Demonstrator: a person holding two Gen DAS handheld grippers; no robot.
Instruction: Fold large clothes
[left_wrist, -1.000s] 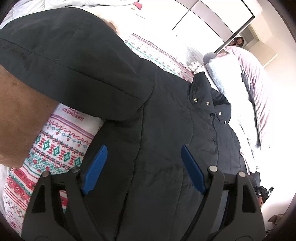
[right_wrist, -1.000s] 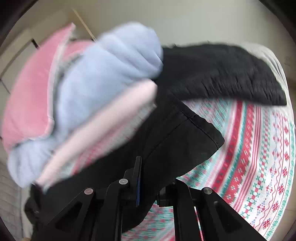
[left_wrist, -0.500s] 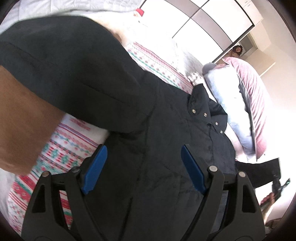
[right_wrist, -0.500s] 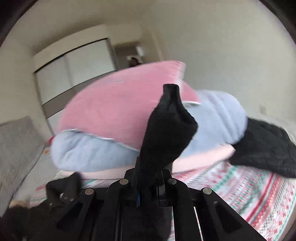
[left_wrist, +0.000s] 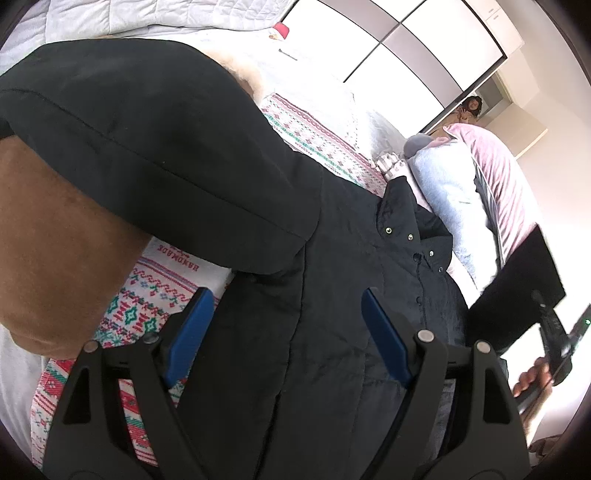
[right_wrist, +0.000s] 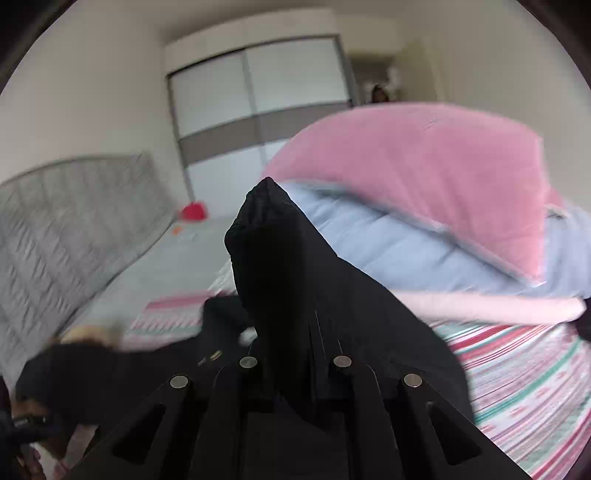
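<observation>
Jacket (left_wrist: 332, 295) sleeve pinched in right gripper (right_wrist: 295, 369).

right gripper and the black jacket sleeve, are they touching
Touching. The right wrist view shows the right gripper shut on the black jacket sleeve, with the fabric bunched between its closed fingers and sticking up past them.

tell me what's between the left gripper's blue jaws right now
Left wrist view: the black jacket lies spread there; the left gripper hangs open over it.
</observation>
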